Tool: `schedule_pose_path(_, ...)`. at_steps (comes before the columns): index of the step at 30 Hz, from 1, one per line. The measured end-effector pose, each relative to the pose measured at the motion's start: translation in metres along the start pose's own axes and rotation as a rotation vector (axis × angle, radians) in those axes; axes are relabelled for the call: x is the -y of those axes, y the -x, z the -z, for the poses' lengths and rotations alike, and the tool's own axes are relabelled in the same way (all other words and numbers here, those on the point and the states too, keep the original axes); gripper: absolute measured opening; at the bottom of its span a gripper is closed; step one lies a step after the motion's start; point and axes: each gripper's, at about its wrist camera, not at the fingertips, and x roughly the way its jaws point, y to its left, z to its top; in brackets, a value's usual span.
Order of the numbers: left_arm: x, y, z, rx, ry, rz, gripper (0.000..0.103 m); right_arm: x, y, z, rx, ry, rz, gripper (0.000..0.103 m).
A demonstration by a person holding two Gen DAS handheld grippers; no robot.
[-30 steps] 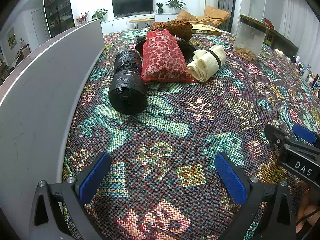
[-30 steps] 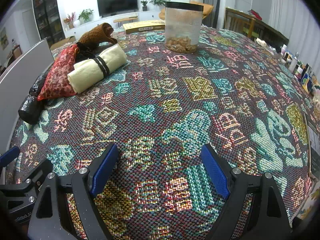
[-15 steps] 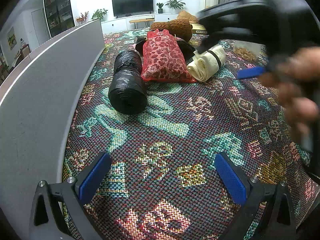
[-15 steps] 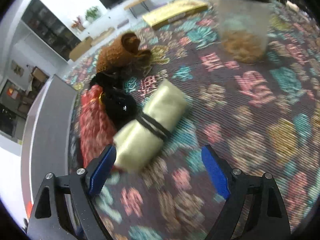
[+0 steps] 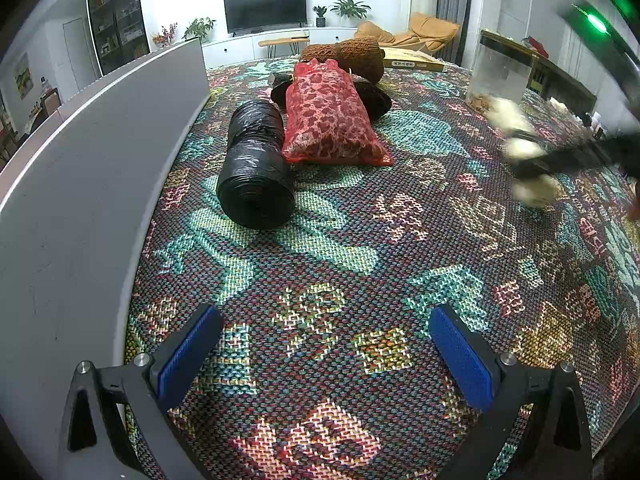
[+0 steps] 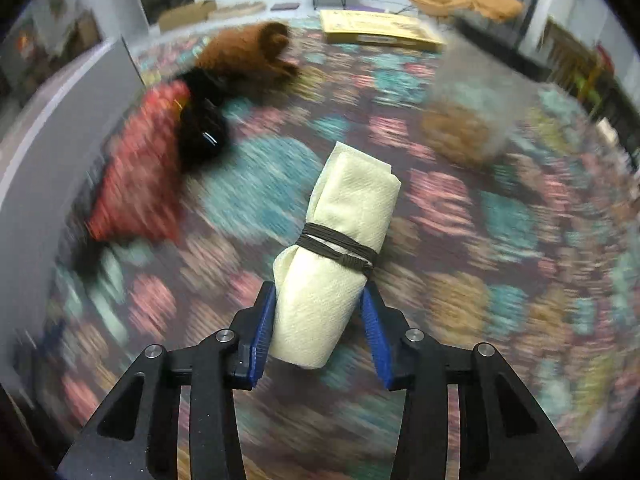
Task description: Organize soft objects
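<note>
A cream rolled cloth point(image 6: 344, 240) tied with a dark band sits between the blue pads of my right gripper point(image 6: 318, 304). The jaws are closing and both pads press its near end. In the left wrist view the same roll point(image 5: 520, 148) is a blur above the patterned cloth at the right. A black plastic-bag roll point(image 5: 256, 164), a red mesh bag point(image 5: 332, 120), a brown knitted roll point(image 5: 352, 54) and a black bundle point(image 5: 374, 98) lie grouped near the grey panel. My left gripper point(image 5: 322, 336) hangs open over the bare cloth with nothing between its fingers.
A grey upright panel point(image 5: 80, 180) runs along the left edge of the patterned tablecloth point(image 5: 360, 248). A clear jar point(image 5: 500, 76) with brown contents stands at the far right. A flat yellow box point(image 5: 412, 64) lies at the back.
My right gripper swung over to the cream roll, closed on it and carried it away from the red bag toward the right. The left gripper stayed still and open.
</note>
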Motion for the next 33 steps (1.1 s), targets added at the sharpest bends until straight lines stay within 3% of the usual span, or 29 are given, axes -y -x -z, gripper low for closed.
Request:
schedule_pose_path(3, 0.000, 0.000, 0.000, 0.000, 0.000, -0.003, 0.103, 0.029, 0.000, 0.019, 0.024, -0.039, 0.085, 0.051)
schedule_pose_path(4, 0.000, 0.000, 0.000, 0.001, 0.000, -0.004, 0.103, 0.040, -0.003, 0.026, 0.054, -0.092, 0.067, 0.064)
schedule_pose_path(5, 0.000, 0.000, 0.000, 0.000, 0.000, -0.002, 0.103, 0.046, -0.007, 0.031, 0.073, -0.132, 0.062, 0.084)
schedule_pose_path(7, 0.000, 0.000, 0.000, 0.001, 0.001, -0.001, 0.103, 0.054, -0.018, 0.040, 0.099, -0.201, 0.075, 0.086)
schedule_pose_path(9, 0.000, 0.000, 0.000, 0.001, 0.001, -0.002, 0.103, 0.066, -0.028, 0.046, 0.180, -0.340, 0.045, 0.092)
schedule_pose_path(11, 0.000, 0.000, 0.000, 0.001, 0.000, -0.003, 0.103, 0.068, -0.032, 0.042, 0.181, -0.359, 0.064, 0.096)
schedule_pose_path(33, 0.000, 0.000, 0.000, 0.001, 0.001, -0.004, 0.103, 0.070, -0.033, 0.038, 0.178, -0.355, 0.069, 0.097)
